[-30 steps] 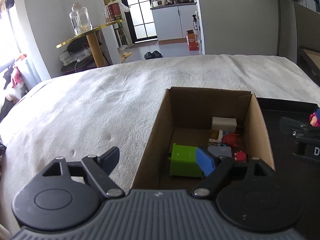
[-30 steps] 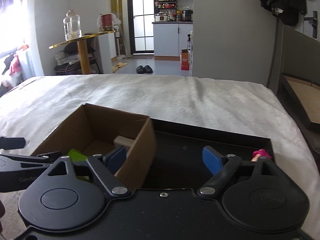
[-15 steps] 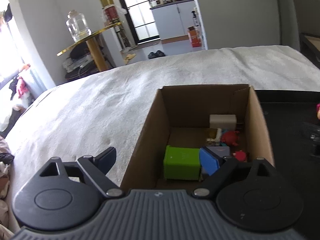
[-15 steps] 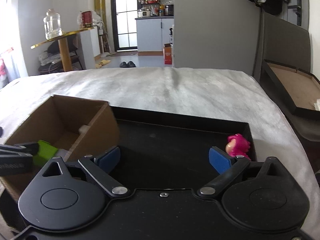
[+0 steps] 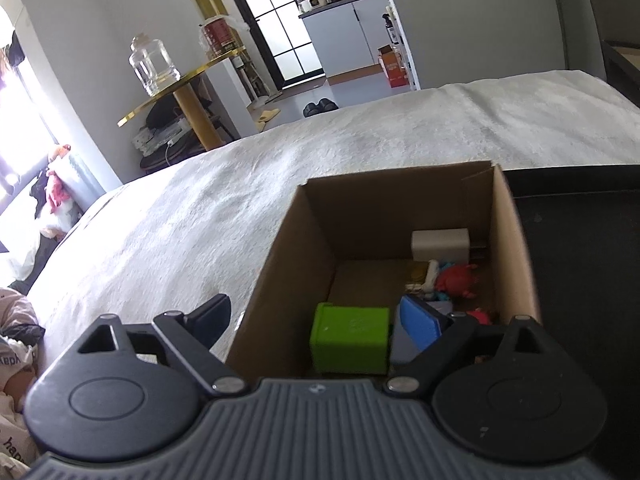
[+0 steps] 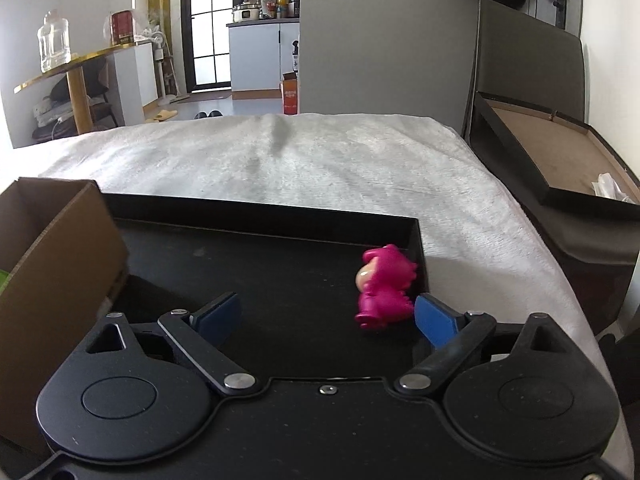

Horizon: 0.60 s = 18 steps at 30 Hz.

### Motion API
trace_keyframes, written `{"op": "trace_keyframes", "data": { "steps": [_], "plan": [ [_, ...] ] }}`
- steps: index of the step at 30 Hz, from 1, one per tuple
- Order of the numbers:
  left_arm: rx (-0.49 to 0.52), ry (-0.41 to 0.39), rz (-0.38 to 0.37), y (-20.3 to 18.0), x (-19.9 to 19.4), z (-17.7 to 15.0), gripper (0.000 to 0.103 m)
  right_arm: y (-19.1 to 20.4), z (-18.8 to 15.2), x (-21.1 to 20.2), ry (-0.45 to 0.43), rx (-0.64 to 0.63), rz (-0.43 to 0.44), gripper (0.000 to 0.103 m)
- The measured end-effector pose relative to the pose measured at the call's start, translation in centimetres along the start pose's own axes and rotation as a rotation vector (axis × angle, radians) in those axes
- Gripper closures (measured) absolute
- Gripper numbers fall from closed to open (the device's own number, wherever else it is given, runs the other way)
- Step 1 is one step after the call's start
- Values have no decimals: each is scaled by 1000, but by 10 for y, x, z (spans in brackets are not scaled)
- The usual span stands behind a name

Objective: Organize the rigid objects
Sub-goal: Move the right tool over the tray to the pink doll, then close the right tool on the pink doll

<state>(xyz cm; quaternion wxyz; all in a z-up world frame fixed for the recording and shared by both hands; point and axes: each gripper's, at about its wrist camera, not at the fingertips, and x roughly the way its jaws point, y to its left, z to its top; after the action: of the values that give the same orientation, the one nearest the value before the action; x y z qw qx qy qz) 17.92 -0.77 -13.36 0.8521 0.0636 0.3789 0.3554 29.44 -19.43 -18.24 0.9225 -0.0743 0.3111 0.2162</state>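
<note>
A cardboard box (image 5: 296,248) stands on the white bed cover and holds a green block (image 5: 350,338), a white charger (image 5: 440,242), a red figure (image 5: 458,280) and other small items. My left gripper (image 5: 318,316) is open and empty, straddling the box's near left wall. In the right wrist view a pink toy figure (image 6: 382,286) lies in the far right corner of a black tray (image 6: 260,216). My right gripper (image 6: 326,314) is open and empty, low over the tray, its right fingertip just beside the pink figure. The box's edge shows at left (image 6: 60,248).
The tray (image 5: 580,240) sits directly right of the box. A second black tray (image 6: 560,160) leans off the bed's right side. A gold side table (image 5: 180,84) with a glass jar (image 5: 154,64) stands beyond the bed. Clothing lies at the left edge (image 5: 16,340).
My right gripper swung right from the box across the tray, bringing the pink figure close to its right finger. My left gripper shifted slightly left and tilted; it stays open.
</note>
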Motion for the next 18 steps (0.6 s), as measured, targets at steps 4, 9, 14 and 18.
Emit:
{"op": "trace_keyframes", "data": {
  "steps": [4,9,14,18],
  "plan": [
    [23,-8,19,-9,-1,3,12,-10,1,11,7,-10,-3,19],
    [50,0,56,-14,0,6,12,-18,4,25,19,-4,8,30],
    [78,-4,77,-18,-2,6,12,-20,2,38,42,7,13,36],
    [75,-3,81,-18,-2,6,12,-20,0,41,40,-5,-3,67]
  ]
}}
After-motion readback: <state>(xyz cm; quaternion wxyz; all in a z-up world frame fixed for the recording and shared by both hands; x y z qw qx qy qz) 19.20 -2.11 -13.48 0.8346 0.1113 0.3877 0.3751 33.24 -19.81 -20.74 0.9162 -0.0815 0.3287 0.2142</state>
